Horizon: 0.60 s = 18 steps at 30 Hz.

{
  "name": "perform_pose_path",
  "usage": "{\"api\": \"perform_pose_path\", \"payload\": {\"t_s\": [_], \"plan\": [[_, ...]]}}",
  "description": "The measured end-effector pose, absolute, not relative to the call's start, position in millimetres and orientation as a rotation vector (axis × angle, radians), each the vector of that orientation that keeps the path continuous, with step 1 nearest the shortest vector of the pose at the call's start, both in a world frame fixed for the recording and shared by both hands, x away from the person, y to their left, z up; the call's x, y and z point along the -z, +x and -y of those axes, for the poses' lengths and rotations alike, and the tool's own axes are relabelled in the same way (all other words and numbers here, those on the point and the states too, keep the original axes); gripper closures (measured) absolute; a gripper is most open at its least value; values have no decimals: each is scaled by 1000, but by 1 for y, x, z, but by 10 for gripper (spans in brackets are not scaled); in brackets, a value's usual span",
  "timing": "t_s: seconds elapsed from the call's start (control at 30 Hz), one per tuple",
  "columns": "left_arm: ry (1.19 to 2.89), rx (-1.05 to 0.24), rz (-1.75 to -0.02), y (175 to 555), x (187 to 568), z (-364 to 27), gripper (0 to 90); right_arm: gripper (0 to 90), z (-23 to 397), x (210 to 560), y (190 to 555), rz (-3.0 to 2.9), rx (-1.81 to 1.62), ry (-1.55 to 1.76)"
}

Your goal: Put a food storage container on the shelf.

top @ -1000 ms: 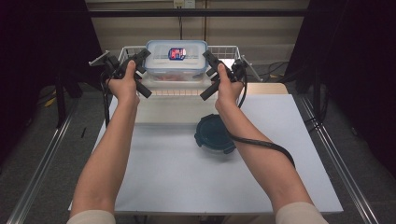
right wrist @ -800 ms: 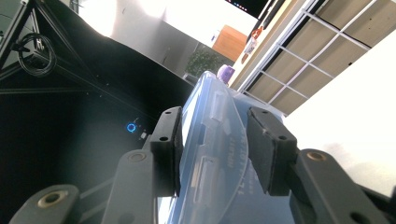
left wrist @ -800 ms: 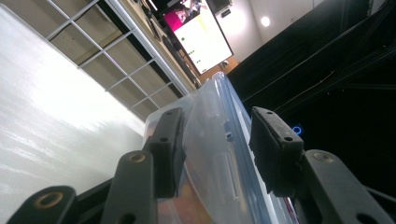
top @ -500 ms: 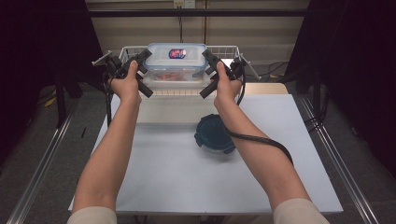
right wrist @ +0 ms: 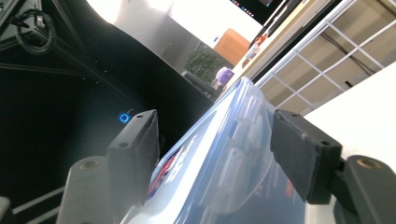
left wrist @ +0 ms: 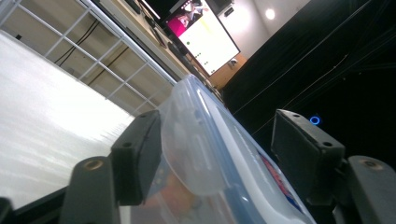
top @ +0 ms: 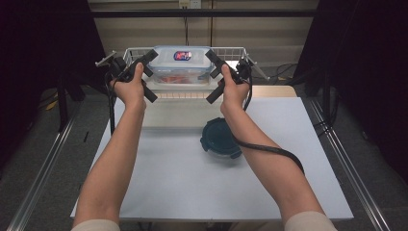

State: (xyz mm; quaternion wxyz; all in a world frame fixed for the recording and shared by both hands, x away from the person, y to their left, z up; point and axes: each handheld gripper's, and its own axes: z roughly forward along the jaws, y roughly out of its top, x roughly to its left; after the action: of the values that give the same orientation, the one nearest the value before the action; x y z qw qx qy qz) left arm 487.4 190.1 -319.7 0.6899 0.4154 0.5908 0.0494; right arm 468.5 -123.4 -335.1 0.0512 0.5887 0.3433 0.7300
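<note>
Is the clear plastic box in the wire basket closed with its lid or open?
Closed. The clear plastic box carries its labelled lid flat on top, seated along the rim, and it sits in the wire basket.

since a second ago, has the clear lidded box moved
Yes. In the high view the clear lidded box has come down against the white wire basket: its lid stood well above the basket's rim, and now sits close to it.

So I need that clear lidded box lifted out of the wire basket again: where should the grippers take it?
Grip the clear box at its two short ends, on the lid's protruding rim, one gripper from each side. It is wide and lies flat in the wire basket, so one gripper would probably tip it.
</note>
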Motion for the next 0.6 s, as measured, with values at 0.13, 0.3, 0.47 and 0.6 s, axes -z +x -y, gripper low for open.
{"api": "perform_pose_path", "payload": {"t_s": [0.13, 0.3, 0.47, 0.6], "plan": [[942, -119, -1316, 478, 319, -190, 299, 296, 125, 335, 458, -1054, -2233, 1784], [965, -136, -1292, 464, 317, -187, 266, 285, 125, 337, 444, -1086, -2239, 1765], [982, -149, -1279, 452, 316, -188, 236, 278, 126, 338, 431, -1106, -2260, 1754], [1007, -151, -1268, 442, 317, -185, 216, 278, 127, 342, 421, -1133, -2260, 1749]]}}
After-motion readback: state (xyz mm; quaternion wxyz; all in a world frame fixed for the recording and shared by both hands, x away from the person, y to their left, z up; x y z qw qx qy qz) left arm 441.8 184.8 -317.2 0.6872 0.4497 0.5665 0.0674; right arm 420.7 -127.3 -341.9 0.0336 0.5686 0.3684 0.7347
